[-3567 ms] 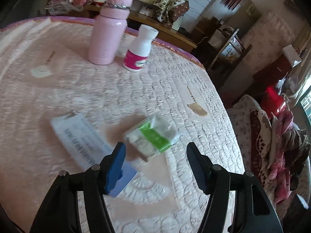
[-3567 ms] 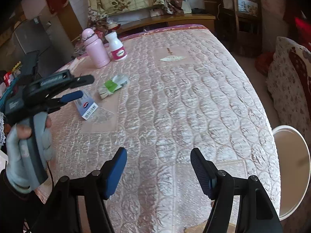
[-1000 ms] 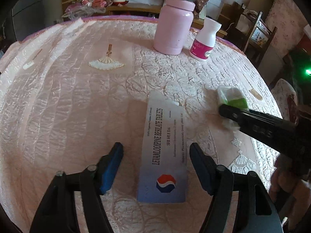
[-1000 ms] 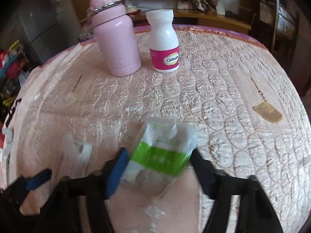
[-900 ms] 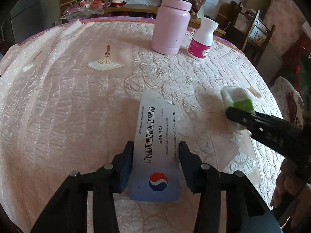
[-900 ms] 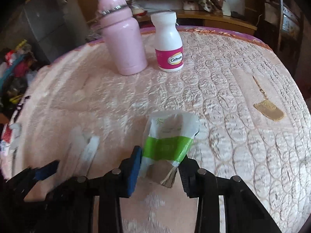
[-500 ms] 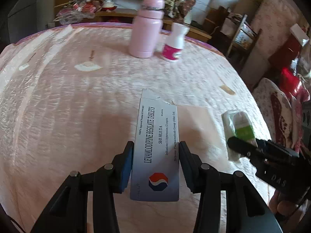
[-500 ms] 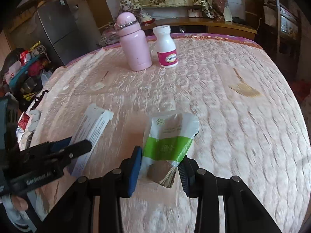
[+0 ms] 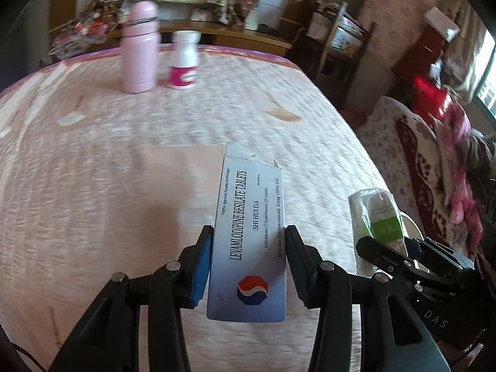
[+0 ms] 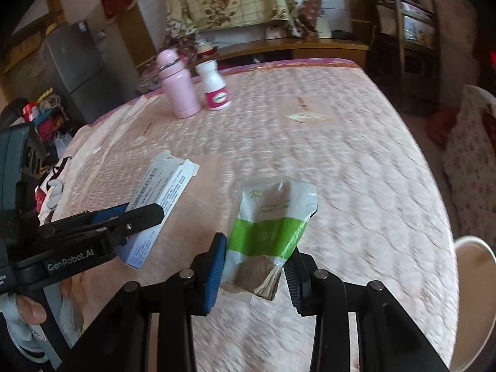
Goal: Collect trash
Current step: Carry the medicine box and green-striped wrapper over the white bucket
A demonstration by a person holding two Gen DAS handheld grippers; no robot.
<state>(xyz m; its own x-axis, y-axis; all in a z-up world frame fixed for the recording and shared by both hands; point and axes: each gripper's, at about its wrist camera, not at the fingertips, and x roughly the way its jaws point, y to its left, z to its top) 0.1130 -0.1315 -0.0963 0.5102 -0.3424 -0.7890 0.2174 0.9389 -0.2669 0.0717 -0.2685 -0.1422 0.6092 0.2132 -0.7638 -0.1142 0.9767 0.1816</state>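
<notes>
Now my left tongs pinch the tablet box, lifted off the table. My right tongs pinch the green-white wrapper, also raised. Pink bottle and pill bottle stand at 11 o'clock, well apart.

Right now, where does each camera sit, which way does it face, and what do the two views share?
Left wrist: on the left gripper, facing along the table; its fingers clamp the tablet box, right gripper at right.
Right wrist: on the right gripper, facing likewise; its fingers clamp the green-and-white wrapper, left gripper at left.
Shared: pink flask, white pill bottle, both trash items.
</notes>
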